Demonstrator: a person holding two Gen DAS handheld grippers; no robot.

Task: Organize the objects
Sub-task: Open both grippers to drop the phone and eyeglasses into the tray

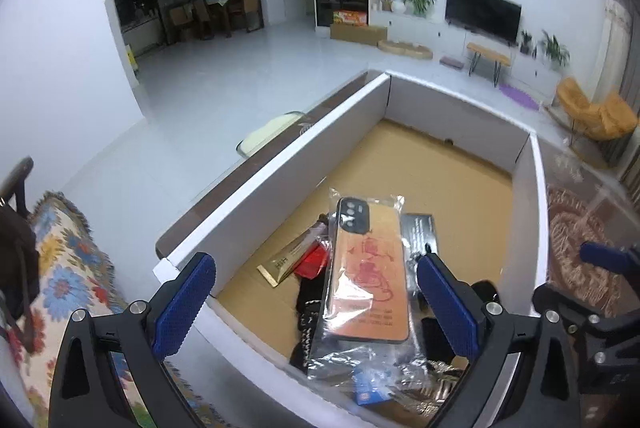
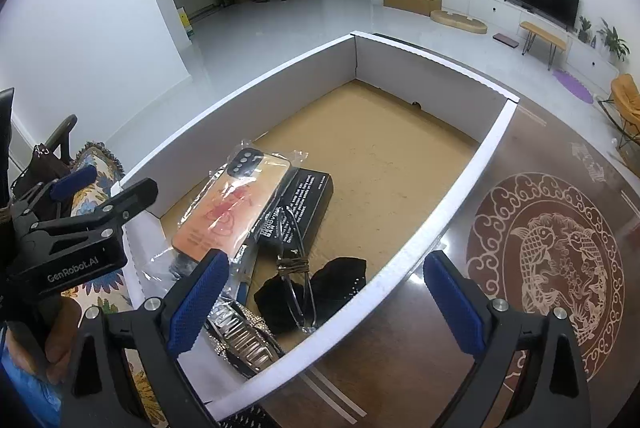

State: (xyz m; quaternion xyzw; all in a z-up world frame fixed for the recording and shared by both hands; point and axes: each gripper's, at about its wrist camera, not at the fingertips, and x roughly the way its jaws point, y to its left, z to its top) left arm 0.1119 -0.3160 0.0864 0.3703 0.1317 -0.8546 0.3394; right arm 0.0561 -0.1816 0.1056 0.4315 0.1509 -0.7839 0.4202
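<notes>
A white cardboard box (image 1: 280, 168) (image 2: 460, 184) with a brown floor stands on a dark table. In its near end lie an orange phone case in a clear bag (image 1: 370, 268) (image 2: 232, 208), a black printed box (image 2: 304, 204) (image 1: 420, 228), a gold tube (image 1: 288, 256), a red item (image 1: 314, 262), a black pouch (image 2: 340, 280), glasses (image 2: 300, 292) and a silver watch band (image 2: 244, 336). My left gripper (image 1: 316, 304) is open and empty above the box's near left edge. My right gripper (image 2: 324, 304) is open and empty above the box's near right wall.
The dark table (image 2: 560, 228) carries a pale fish emblem to the right of the box. A flowered sofa throw (image 1: 68, 268) lies to the left. The left gripper's body (image 2: 68, 248) shows in the right wrist view. The far half of the box holds nothing.
</notes>
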